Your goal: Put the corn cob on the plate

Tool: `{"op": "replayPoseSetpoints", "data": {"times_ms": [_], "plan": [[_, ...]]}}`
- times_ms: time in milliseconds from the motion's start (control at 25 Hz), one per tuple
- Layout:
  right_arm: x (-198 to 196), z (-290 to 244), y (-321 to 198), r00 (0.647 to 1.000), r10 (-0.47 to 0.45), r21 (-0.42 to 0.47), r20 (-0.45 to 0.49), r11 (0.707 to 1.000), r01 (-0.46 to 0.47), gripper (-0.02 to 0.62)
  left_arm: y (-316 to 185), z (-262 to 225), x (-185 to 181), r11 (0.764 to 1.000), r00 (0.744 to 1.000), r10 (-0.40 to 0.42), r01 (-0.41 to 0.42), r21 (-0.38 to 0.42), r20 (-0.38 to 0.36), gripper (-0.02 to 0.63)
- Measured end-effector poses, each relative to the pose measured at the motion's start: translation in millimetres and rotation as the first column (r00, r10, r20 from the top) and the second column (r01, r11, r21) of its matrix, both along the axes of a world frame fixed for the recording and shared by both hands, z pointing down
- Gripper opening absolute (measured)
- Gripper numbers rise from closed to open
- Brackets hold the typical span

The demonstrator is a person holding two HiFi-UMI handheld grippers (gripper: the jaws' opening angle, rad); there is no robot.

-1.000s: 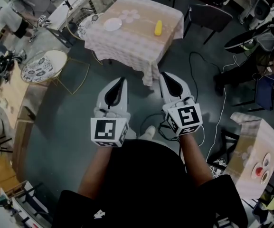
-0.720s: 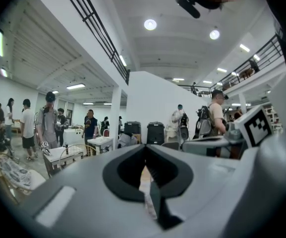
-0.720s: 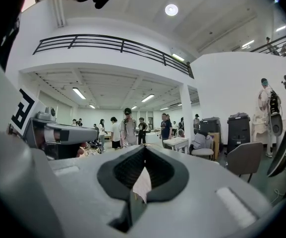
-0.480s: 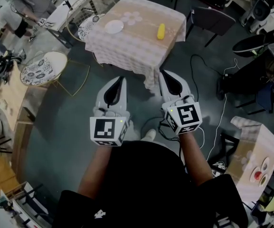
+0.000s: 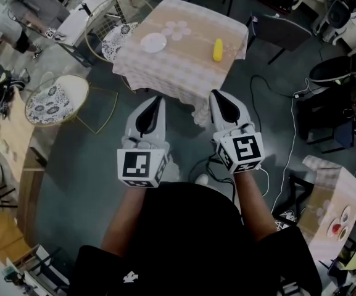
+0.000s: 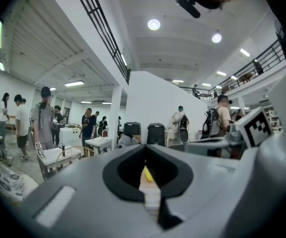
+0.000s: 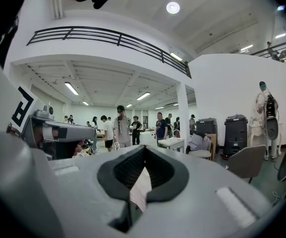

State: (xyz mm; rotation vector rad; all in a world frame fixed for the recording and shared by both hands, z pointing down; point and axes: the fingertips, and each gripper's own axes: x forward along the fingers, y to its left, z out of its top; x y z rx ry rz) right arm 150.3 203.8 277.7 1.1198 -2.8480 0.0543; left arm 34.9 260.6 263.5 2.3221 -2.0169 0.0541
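Now the table (image 5: 184, 73) sits closer at upper centre, so I'm only approaching. My left gripper (image 5: 159, 101) and right gripper (image 5: 216, 97) are both closed and empty. The corn cob (image 5: 218, 49) lies on its right side, well apart from the plate (image 5: 153, 42).

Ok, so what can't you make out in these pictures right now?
Corn cob: head view, too small to show kernels; left gripper view, only a yellow sliver, the left gripper blocks the rest.
Plate: head view, too small for any pattern; right gripper view, blocked by the right gripper.
Table legs: head view, covered by the tablecloth.
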Motion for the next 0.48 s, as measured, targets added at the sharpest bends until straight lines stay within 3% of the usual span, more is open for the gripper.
{"op": "replayPoseSetpoints", "data": {"times_ms": [480], "plan": [[-61,1,-48,0.996,0.087,-0.004,-0.031,0.996,-0.087,0.002,-50,3,-67,0.995,0.995,0.095,-0.095,-0.007,-0.011,0.008]]}}
